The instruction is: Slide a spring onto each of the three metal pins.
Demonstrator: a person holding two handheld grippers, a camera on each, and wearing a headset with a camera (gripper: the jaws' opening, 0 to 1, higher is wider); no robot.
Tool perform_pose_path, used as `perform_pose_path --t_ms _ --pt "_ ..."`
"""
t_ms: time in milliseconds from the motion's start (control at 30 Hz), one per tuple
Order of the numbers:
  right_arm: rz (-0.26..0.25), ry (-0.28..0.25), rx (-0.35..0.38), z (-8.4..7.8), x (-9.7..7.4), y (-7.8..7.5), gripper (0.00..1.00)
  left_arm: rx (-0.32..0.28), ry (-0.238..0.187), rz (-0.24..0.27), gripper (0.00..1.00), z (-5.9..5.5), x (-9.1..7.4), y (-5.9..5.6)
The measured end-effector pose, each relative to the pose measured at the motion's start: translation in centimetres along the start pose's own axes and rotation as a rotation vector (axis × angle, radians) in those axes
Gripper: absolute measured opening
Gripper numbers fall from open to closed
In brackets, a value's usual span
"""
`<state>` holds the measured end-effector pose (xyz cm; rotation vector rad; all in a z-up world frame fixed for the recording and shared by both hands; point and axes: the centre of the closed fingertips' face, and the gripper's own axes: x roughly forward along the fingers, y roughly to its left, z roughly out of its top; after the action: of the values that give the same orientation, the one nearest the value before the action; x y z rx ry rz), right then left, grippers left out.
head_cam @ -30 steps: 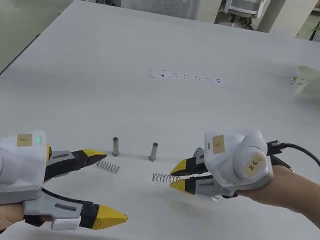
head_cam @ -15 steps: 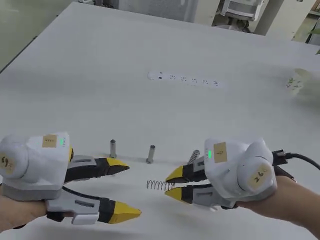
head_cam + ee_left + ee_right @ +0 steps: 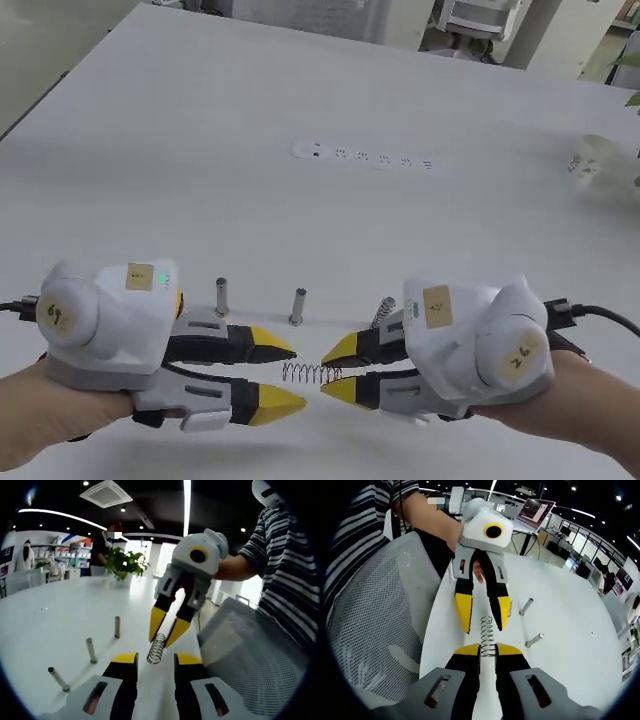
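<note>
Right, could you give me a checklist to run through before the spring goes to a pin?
1. Right gripper shut on spring: ok.
2. Left gripper open: ok.
3. Spring's free end between the open tips: ok.
4. Left pin and middle pin bare, upright: ok.
5. Sprung pin already done: ok.
6. Grip firm enough for threading: cannot tell.

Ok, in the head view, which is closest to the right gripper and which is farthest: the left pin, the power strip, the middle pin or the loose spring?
1. The spring: held in the right gripper, touching it.
2. The middle pin: just beyond the tips.
3. The left pin: farther off to the left.
4. The power strip: far back.
</note>
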<state>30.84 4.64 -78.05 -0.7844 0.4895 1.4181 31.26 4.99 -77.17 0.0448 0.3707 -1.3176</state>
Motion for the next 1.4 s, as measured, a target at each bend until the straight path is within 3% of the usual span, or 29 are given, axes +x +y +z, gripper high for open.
perform_pose_path --t_ms 467,967,1033,1167,1400 --pt "-0.002 -0.013 -0.002 0.1 -0.3 -0.1 0.08 0.010 -0.020 -0.017 0.04 0.6 0.3 -0.2" --pt "0.007 -0.030 0.046 0.0 -0.2 0.3 0.08 0.031 -0.008 -0.060 0.02 0.5 0.4 -0.7" --pt "0.019 -0.019 0.072 -0.3 -0.1 0.5 0.09 0.042 0.009 -0.073 0.02 0.2 0.4 -0.9" --pt "0.014 -0.006 0.084 -1.0 0.0 0.5 0.13 0.036 0.002 -0.078 0.02 0.3 0.4 -1.0" --pt "0.029 -0.050 0.109 -0.5 -0.3 0.9 0.09 0.035 0.009 -0.094 0.02 0.3 0.3 -1.3"
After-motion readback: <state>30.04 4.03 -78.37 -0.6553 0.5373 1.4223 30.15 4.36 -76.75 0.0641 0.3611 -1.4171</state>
